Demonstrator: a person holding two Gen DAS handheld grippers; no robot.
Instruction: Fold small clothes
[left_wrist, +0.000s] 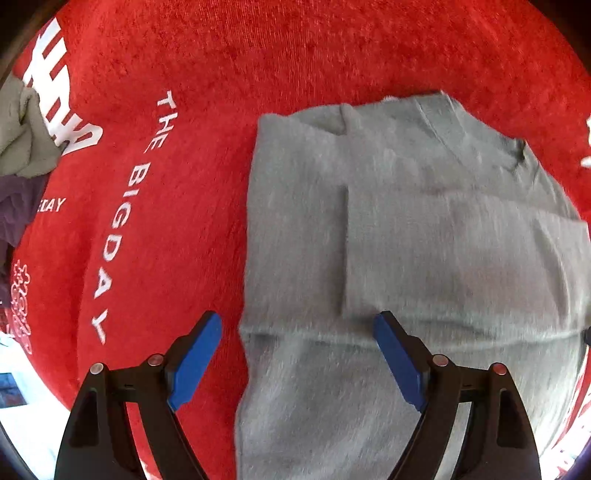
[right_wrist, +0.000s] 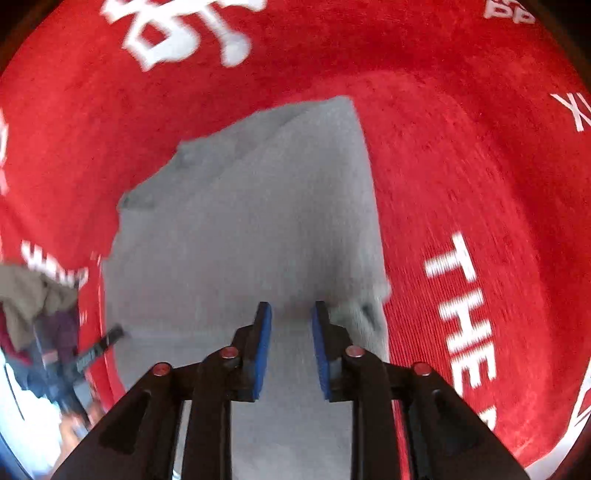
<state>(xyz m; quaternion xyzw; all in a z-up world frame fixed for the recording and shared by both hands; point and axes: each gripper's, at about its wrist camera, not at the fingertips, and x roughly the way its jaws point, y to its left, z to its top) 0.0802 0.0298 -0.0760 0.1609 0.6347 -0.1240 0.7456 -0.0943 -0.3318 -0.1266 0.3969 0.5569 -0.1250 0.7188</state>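
A small grey top (left_wrist: 424, 240) lies flat on a red cloth with white lettering (left_wrist: 177, 192), its sleeves folded in over the body. My left gripper (left_wrist: 297, 319) points down over the garment's left edge. It is open wide, with one finger over the red cloth and the other over the grey fabric. In the right wrist view the same grey top (right_wrist: 240, 221) stretches away from my right gripper (right_wrist: 291, 306). That gripper hovers over the garment's near right part with a narrow gap between its blue pads (right_wrist: 263, 350). Nothing is pinched between them. A rumpled fold (right_wrist: 365, 314) sits just right of them.
A heap of other clothes, olive and dark purple, lies at the red cloth's left side (left_wrist: 22, 147) (right_wrist: 33, 299). A pale surface shows past the cloth's edge at lower left (left_wrist: 22, 413). The red cloth (right_wrist: 461, 166) stretches around the garment.
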